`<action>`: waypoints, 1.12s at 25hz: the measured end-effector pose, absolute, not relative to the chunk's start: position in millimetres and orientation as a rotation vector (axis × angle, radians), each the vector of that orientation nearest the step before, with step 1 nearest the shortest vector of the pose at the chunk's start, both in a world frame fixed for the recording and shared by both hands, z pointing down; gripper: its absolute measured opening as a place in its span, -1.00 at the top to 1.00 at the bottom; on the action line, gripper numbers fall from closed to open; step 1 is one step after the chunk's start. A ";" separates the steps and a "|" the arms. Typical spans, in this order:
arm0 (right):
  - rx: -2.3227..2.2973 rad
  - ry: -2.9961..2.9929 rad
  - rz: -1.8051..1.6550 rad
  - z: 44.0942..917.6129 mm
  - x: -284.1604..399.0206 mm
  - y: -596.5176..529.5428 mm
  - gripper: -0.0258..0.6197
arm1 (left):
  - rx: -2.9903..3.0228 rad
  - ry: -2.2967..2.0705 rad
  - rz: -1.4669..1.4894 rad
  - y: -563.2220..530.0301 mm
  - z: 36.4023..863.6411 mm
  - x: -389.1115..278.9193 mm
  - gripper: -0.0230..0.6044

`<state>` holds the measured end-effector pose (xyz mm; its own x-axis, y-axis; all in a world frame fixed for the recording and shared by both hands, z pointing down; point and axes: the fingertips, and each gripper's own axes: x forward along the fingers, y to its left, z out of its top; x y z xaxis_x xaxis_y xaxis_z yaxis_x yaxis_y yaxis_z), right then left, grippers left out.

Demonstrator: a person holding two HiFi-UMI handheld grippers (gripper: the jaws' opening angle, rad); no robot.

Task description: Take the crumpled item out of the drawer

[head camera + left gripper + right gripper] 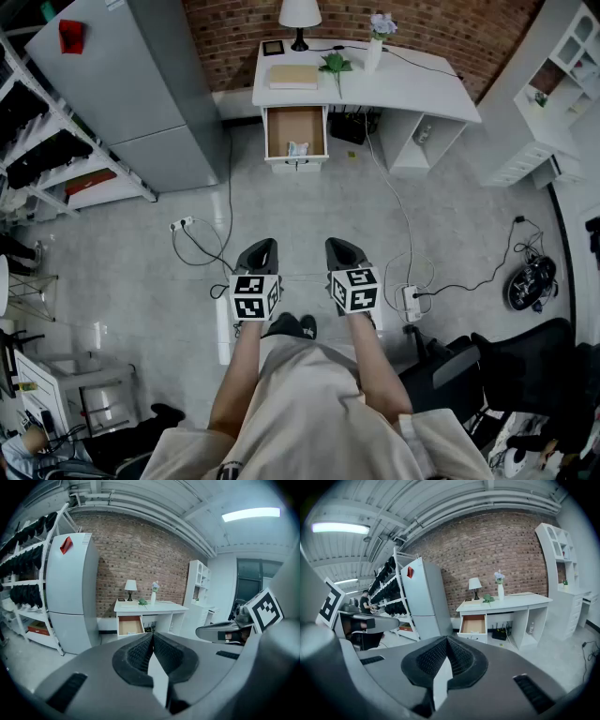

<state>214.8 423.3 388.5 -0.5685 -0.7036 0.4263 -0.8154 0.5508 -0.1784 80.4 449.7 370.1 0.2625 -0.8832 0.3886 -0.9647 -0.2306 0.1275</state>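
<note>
Presently left tongs [259, 247] and right tongs [343, 246] sit clenched and empty, well apart from the crumpled item [298, 148] at the front of the open drawer [295, 120] under the left edge of the table [394, 89]; floor cables [405, 223] between could snag the approach.

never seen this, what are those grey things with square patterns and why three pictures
A person stands holding a two-jaw gripper in each hand: the left gripper and the right gripper. The patterned cubes are part of them. One picture comes from a camera on the person's head, looking down; the other two from cameras riding on each gripper. Both grippers are shut and empty. Ahead stands a white desk with a lamp and an open drawer holding a small crumpled item.
</note>
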 end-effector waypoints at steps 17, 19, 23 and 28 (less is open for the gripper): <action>1.305 -2.507 0.693 400.3 234.4 416.4 0.85 | 2.045 -1.823 0.309 456.8 378.3 18.1 0.87; 1.305 -2.518 0.701 399.8 235.3 411.6 0.85 | 2.051 -1.819 0.318 453.0 380.1 20.7 0.87; 1.279 -2.530 0.673 399.2 231.7 398.6 0.85 | 2.075 -1.815 0.314 437.3 376.8 23.4 0.87; 1.242 -2.542 0.615 395.6 227.6 370.9 0.84 | 2.102 -1.814 0.295 402.9 370.7 26.9 0.87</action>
<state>227.6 370.9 395.6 -0.6074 -0.6900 0.3936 -0.7936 0.5486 -0.2629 26.9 402.9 370.7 0.1598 -0.9124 0.3767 -0.9848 -0.1210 0.1247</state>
